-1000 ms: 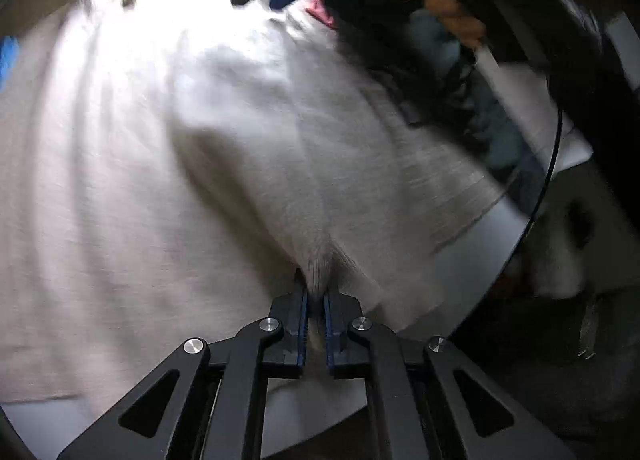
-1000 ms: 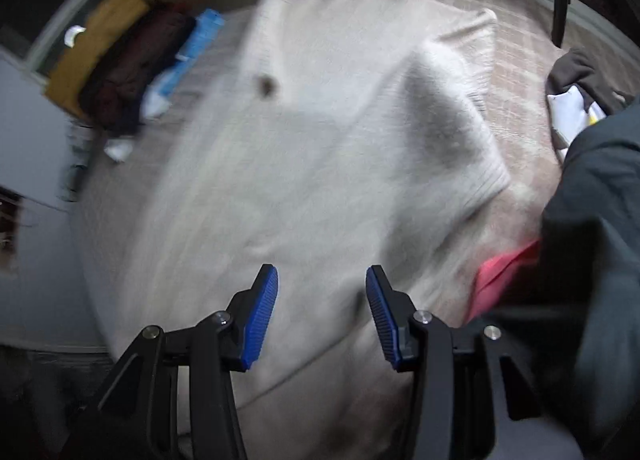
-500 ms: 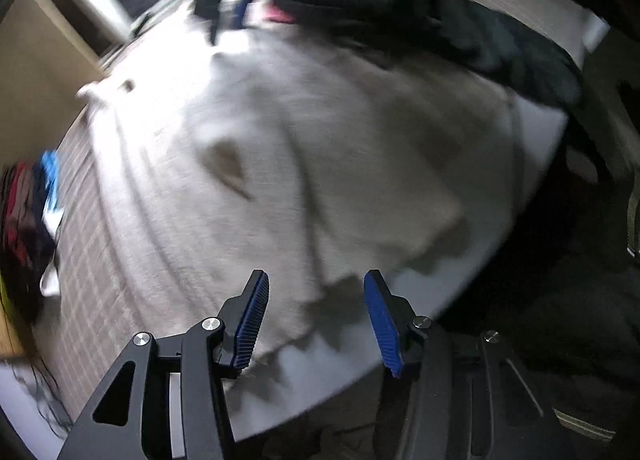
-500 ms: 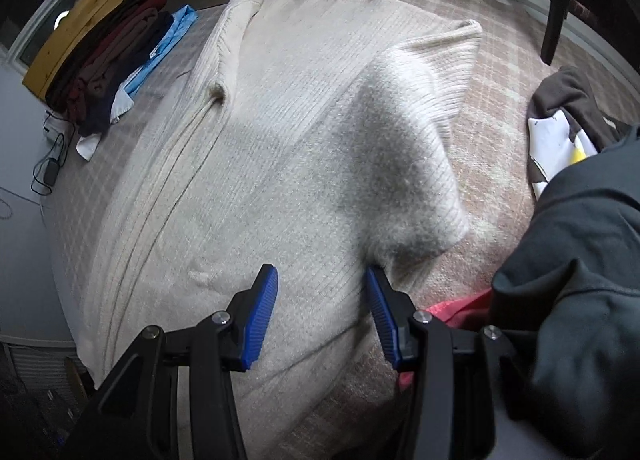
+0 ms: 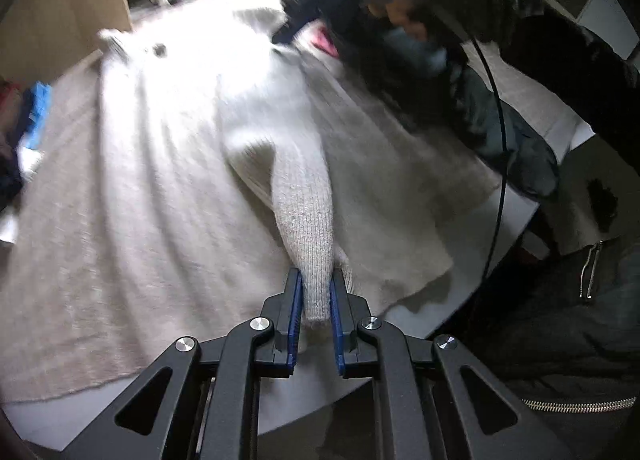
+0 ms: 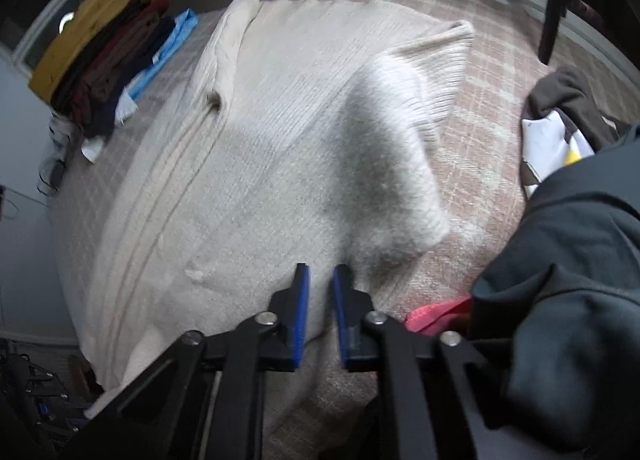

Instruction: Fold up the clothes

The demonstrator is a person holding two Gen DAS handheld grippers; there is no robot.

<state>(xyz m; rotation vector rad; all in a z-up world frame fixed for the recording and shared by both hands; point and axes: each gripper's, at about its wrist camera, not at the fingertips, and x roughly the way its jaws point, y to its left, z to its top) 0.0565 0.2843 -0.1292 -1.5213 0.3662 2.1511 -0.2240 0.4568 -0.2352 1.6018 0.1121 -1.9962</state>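
Cream knit sweater [image 5: 168, 163] lies spread over the checked bed cover [image 6: 492, 107], filling the middle of both views, collar away toward 12 o'clock. The left gripper [image 5: 316, 300] has its jaws closing on the sleeve cuff [image 5: 314, 268], blue pads pinching the ribbed end, and the sleeve rises to it like a tent. The right gripper [image 6: 320, 292] is nearly closed over the sweater's near side; whether it has pinched any knit, I cannot tell.

My read: a sleeve fold is on. Done well, the cuff goes up and across toward 10 o'clock, laid flat on the body, with the right side pinning the cloth so it doesn't drag. Keep the pinch deep; loose knit slips.

At 9 o'clock in the right view sits a pile of dark clothes [image 6: 108, 71]. A person's dark jacket [image 5: 568, 320] crowds 3 o'clock. No brand, label or writing can be read anywhere.
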